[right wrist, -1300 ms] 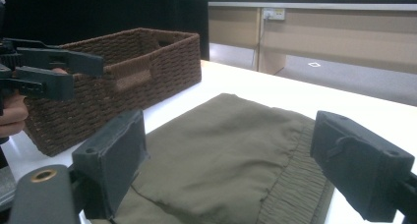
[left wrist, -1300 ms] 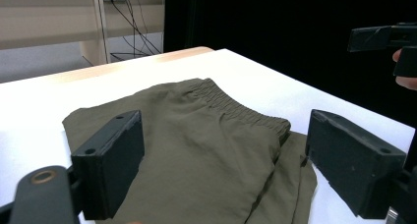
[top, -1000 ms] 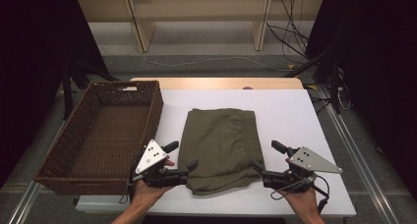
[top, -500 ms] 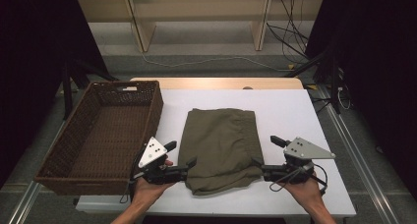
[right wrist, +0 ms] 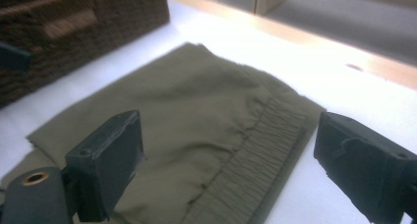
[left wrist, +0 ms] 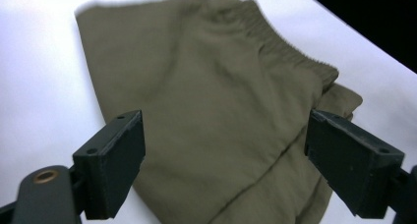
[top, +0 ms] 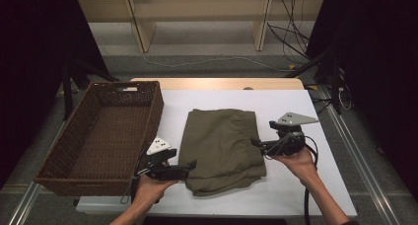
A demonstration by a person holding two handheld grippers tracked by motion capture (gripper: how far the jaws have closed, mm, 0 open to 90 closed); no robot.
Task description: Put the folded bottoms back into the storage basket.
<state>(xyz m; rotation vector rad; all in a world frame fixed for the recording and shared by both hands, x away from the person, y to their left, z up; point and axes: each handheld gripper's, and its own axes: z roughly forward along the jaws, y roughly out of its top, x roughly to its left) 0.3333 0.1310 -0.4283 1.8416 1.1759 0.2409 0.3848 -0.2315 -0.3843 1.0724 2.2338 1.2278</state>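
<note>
One folded olive-green garment (top: 224,148) is laid flat near the middle of the white table (top: 296,195), its elasticated waistband (right wrist: 265,135) being seen along the edge on the person's right. Several layers of cloth are stacked at the near end, where the lower fold sticks out a little beyond the upper one. At the garment's near left corner the left gripper (top: 190,167) is held low over the table by the person's left hand (top: 150,185), with its jaws spread wide; in the left gripper view the cloth is seen between and beyond the two black jaws, and no pad is pressed on it. At the right edge, about halfway along the garment, the right gripper (top: 255,142) is held by the right hand (top: 296,161); its jaws have just been opening and are spread wide, and in the right gripper view the waistband is framed between them without being pinched. Whether the tips of either gripper brush the fabric cannot be told. A grey three-cornered plate is carried on top of each gripper, and a cable is trailed from each towards the person. Just beside the garment, on the left part of the table, a dark woven wicker basket (top: 54,178) is placed, its long side running parallel to the garment's left edge.
</note>
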